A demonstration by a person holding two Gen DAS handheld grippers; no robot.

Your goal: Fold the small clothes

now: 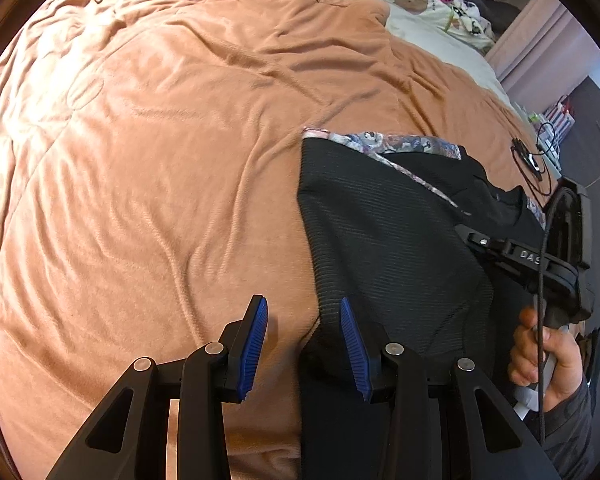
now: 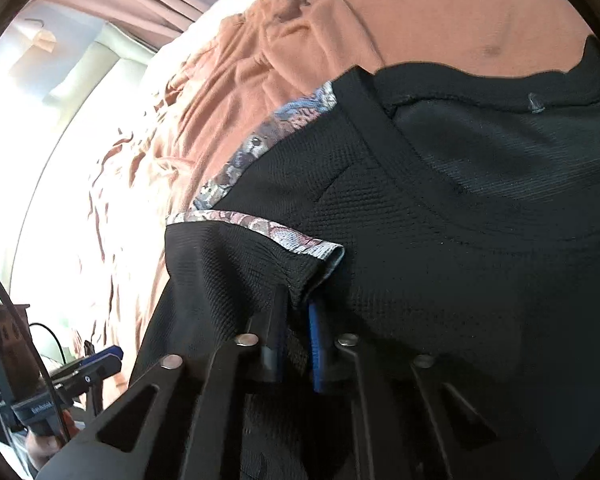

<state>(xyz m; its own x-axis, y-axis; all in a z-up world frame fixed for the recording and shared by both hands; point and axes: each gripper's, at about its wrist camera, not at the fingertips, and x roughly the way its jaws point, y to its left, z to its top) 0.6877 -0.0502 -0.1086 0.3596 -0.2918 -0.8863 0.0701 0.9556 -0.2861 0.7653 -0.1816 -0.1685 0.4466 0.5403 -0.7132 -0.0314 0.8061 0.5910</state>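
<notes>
Our right claw (image 2: 296, 320) is pinching the black shirt's (image 2: 440, 260) sleeve; our left claw (image 1: 304, 344) is waiting half-open over its edge, so an uneven pull could be bunching the fold.

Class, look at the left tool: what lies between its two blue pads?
In the left wrist view, the left tool stands open; between its pads lie the orange blanket and the edge of the black garment, ungripped.

The left hand-held gripper (image 1: 304, 344) points steeply downward, its blue pads (image 1: 254, 346) standing apart with nothing pinched between them. The right hand-held gripper (image 2: 296, 336) angles downward with its jaws clamped together on black fabric, a hand (image 1: 548, 360) wrapped around its handle
</notes>
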